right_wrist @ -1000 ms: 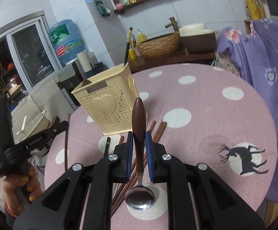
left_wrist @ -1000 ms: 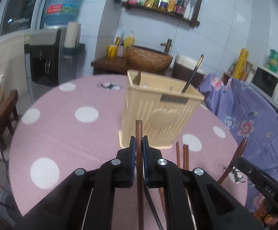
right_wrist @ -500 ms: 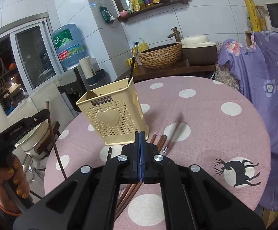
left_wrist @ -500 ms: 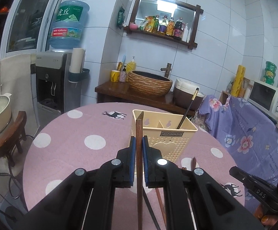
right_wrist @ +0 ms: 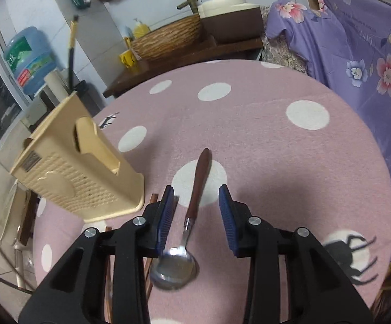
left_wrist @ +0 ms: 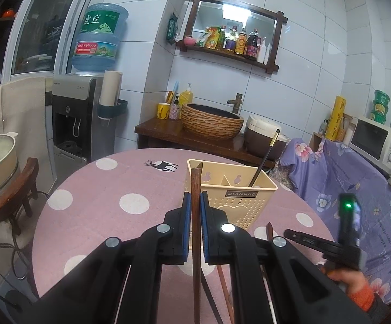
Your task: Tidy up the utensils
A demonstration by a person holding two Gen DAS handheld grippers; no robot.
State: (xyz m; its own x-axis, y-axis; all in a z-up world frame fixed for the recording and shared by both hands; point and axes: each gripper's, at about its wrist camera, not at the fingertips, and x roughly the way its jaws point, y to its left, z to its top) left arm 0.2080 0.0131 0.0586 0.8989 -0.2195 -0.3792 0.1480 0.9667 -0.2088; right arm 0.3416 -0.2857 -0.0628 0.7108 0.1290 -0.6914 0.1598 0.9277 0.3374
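Two grippers: we hold one in each hand.
Left gripper: we keep it clenched on a brown chopstick, before the beige utensil holder.
Right gripper: our jaws are opening; the spoon lies loose between them on the pink table.

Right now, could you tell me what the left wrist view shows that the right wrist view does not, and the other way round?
Left only: the left hand-held gripper shut on a wooden chopstick, and a microwave. Right only: the right hand-held gripper, jaws opening, with a spoon lying between them untouched. Both: the beige holder and the pink tablecloth.
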